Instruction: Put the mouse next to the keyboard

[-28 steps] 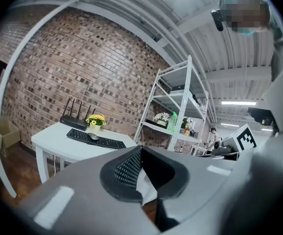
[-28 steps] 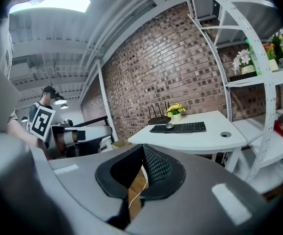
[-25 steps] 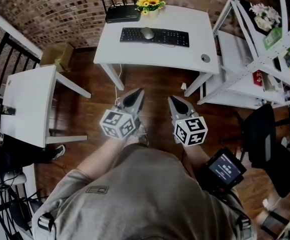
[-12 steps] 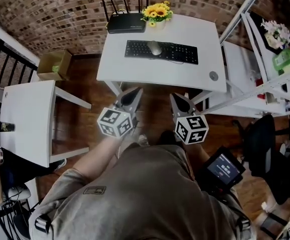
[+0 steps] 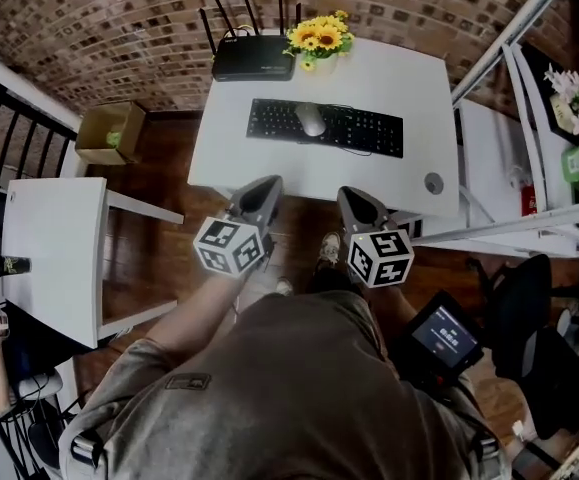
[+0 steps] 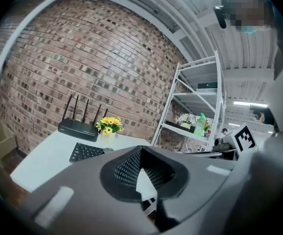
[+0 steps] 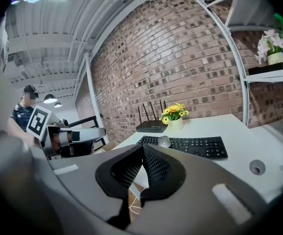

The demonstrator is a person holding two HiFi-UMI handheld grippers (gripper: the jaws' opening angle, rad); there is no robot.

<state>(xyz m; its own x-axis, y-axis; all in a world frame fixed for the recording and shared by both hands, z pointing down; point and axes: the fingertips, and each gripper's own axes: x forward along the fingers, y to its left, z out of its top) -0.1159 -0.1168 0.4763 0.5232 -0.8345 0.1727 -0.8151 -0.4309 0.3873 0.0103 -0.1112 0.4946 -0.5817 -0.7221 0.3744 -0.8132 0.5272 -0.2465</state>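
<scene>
White desk [image 5: 409, 78] is filling the upper centre of the head view, black keyboard [image 5: 364, 133] lying across it. Nothing done yet — the mouse [image 5: 311, 119] is sitting on top of the keyboard's left half, not beside it. I'm holding left claw [image 5: 269, 181] and right claw [image 5: 348, 194] pressed together, empty, at the desk's near edge — mouse well above both in frame.

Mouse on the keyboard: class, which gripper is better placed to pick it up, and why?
Probably right, narrowly. The mouse lies almost straight ahead of the right gripper, and the bare desk beside the keyboard is on its side.
</scene>
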